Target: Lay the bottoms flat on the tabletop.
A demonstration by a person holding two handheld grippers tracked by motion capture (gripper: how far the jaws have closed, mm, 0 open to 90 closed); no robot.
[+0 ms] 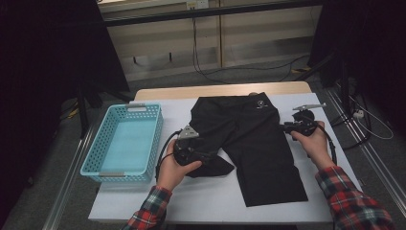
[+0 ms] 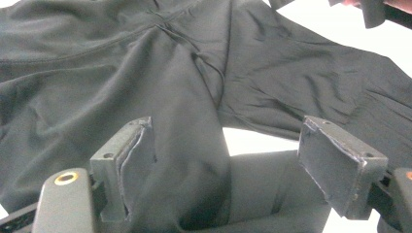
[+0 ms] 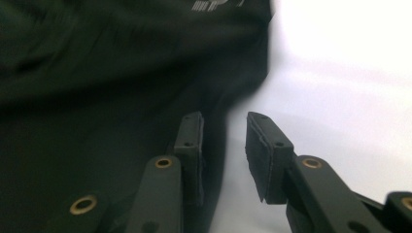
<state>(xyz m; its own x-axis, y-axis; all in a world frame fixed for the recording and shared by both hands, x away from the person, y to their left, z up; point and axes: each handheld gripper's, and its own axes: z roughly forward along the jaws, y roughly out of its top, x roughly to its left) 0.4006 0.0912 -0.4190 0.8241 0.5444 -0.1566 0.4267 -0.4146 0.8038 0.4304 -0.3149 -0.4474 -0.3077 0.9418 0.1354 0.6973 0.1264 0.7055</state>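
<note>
Black shorts [image 1: 249, 139] lengthwise, waistband (logo) far.

White-topped table [image 1: 210, 201]: black shorts [image 1: 258, 143] spread flat at centre; empty turquoise basket [image 1: 125, 139] at left edge.

sleeves [image 1: 352, 203]: red plaid flannel
left gripper [image 1: 210, 155]: black, grey three-cornered plate, black cable
fingers [image 3: 266, 155]: black pads, brass-ringed holes

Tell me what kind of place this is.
Probably a lab or test room set up for recording, not a home: a white-covered table with black shorts and a blue basket, loose cables on the floor, dark screens either side.
</note>
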